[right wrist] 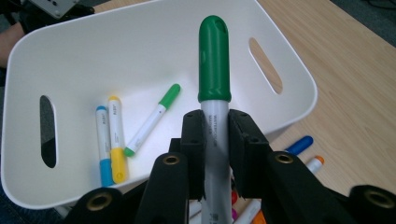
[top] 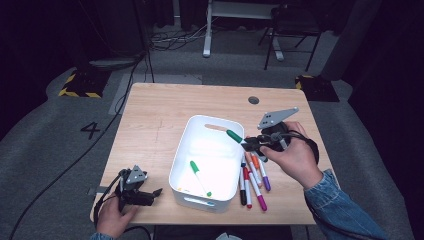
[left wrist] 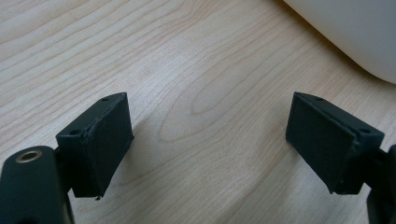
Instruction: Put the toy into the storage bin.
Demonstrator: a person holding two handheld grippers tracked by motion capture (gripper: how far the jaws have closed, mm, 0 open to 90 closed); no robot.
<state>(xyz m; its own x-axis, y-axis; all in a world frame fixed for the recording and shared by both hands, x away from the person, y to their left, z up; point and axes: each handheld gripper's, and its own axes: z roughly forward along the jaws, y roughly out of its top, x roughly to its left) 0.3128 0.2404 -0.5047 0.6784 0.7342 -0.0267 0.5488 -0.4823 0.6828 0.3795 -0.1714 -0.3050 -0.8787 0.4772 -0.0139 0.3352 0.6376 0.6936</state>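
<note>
My right hand-held gripper [top: 248, 143] is clamped on a thick white marker with a dark green cap [right wrist: 214, 60]. In the right gripper view the two black jaws press on the marker's white barrel just below the cap, and the cap sticks out past them, over the white plastic bin with slotted handles [right wrist: 140, 37]. From the high view I see the same marker [top: 233, 135] held at a slant above the bin's right rim [top: 209, 119], cap end pointing in toward the bin.

Inside the bin lie a thin white marker with a light green cap [right wrist: 152, 119], a yellow-capped marker [right wrist: 116, 138] and a blue-capped marker [right wrist: 103, 145]; the yellow and blue ones lie side by side, touching.

On the light wooden counter [top: 155, 110], just right of the bin and below my right hand [top: 295, 155], a cluster of loose markers [top: 254, 179] lies close together, with red, orange, purple, black and magenta ends.

My left hand-held gripper [top: 155, 192] sits low at the counter's near left corner, well apart from the bin. In the left gripper view its jaws stand wide apart with bare wood between them and the bin's white wall [left wrist: 355, 32] at the upper right.
</note>
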